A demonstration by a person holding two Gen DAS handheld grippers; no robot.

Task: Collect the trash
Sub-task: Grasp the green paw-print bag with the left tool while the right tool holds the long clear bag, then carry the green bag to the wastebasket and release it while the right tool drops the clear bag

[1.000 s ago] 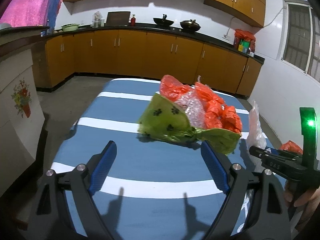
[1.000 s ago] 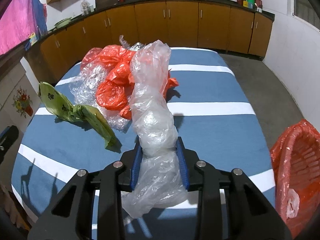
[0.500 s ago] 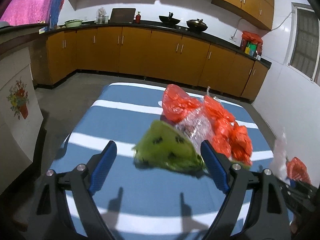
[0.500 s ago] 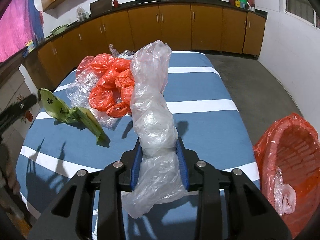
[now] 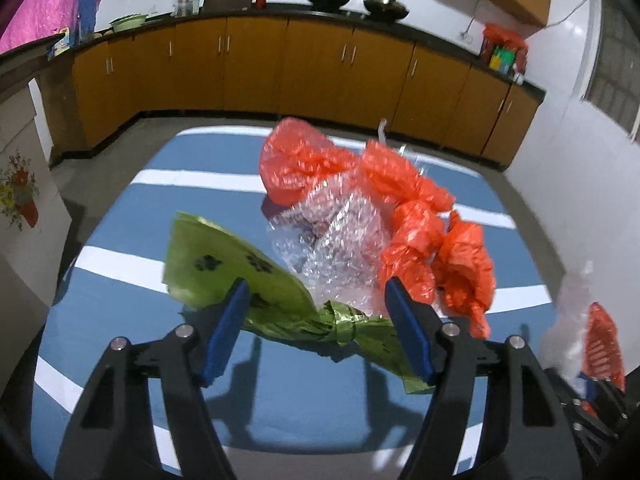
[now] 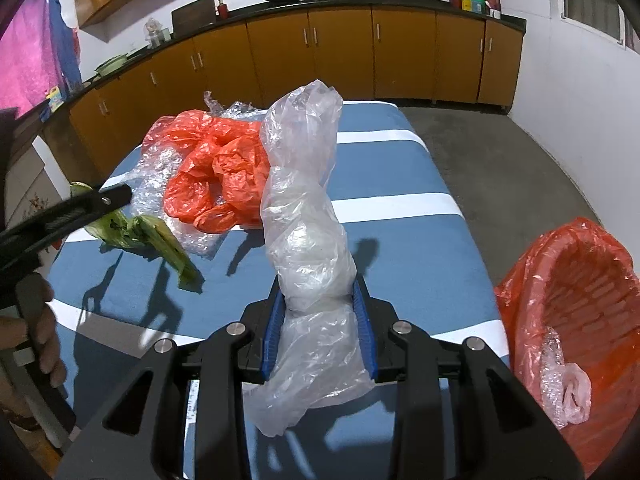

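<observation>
My right gripper (image 6: 318, 320) is shut on a clear plastic bag (image 6: 304, 208) and holds it upright above the table's near right part. An orange basket lined with an orange bag (image 6: 576, 320) stands at the table's right side; bubble wrap and a small clear bag lie in it. My left gripper (image 5: 318, 312) is open, its fingers on either side of a twisted green paw-print bag (image 5: 240, 276) on the table. Behind it lie bubble wrap (image 5: 336, 240) and crumpled orange bags (image 5: 408, 208). The same pile shows in the right wrist view (image 6: 216, 184).
The table (image 5: 304, 400) has a blue cloth with white stripes. Orange kitchen cabinets (image 5: 320, 68) run along the far wall, with grey floor (image 6: 500, 168) between. A white cabinet with a flower picture (image 5: 24, 200) stands left of the table.
My left gripper has moved forward and down until its open fingers flank the green bag. My right gripper has carried the clear bag toward the orange basket, which is now larger in view.
</observation>
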